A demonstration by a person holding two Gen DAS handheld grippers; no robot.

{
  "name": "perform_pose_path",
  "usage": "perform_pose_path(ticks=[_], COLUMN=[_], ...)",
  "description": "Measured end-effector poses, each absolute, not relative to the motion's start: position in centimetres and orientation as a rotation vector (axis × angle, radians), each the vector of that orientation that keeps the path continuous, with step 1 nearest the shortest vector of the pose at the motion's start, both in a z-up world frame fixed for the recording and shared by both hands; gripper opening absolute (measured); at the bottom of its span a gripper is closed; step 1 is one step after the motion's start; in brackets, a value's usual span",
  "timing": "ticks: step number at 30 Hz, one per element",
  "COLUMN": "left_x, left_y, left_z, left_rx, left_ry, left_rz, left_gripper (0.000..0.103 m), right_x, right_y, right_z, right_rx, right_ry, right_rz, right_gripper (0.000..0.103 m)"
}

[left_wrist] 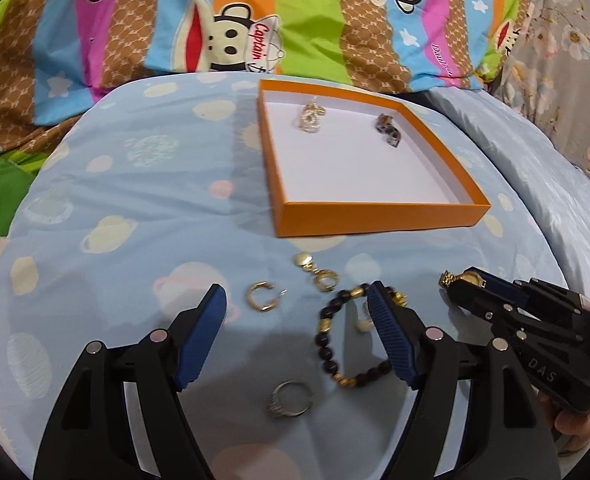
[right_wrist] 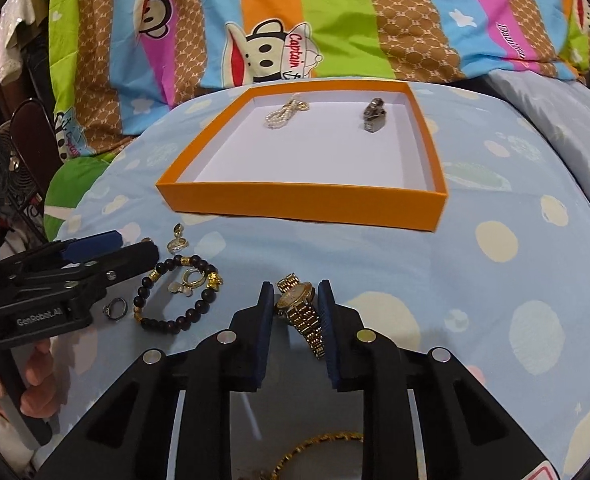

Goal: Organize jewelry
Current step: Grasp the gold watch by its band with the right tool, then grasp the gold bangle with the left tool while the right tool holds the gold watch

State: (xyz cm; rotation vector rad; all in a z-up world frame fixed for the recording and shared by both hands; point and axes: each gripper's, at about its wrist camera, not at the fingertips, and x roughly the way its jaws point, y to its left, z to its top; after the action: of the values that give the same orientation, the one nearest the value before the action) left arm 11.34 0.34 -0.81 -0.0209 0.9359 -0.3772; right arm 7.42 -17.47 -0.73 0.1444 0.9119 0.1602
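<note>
An orange box with a white inside holds a pearl piece and a dark piece; it also shows in the right wrist view. On the blue cloth in front lie a dark bead bracelet, a gold hoop earring, a gold charm and a silver ring. My left gripper is open above them. My right gripper has its fingers either side of a gold watch, close against it.
A striped cartoon quilt is bunched behind the box. A gold chain lies under the right gripper. The cloth edge drops off at the right. A floral fabric is at the far right.
</note>
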Motion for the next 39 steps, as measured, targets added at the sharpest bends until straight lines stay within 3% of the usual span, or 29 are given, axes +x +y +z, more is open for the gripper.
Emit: perform_pose_path(ticks=[11, 25, 39], left_x=[12.8, 7.9, 2.8], left_y=[1.5, 3.7, -6.6], left_z=[-0.4, -0.1, 0.2], left_rx=[-0.056, -0.052, 0.037], left_ry=[0.933, 0.946, 0.959], left_rz=[-0.332, -0.360, -0.587], left_gripper=[0.070, 0.071, 0.071], right_x=[5.8, 2.2, -0.3], right_y=[-20.0, -23.5, -24.7], right_z=[0.6, 5.0, 6.0], right_rx=[0.203, 0.261, 0.264], right_ry=[0.858, 0.734, 0.708], right_rz=[0.118, 0.048, 0.006], right_gripper=[0.020, 0.020, 0.020])
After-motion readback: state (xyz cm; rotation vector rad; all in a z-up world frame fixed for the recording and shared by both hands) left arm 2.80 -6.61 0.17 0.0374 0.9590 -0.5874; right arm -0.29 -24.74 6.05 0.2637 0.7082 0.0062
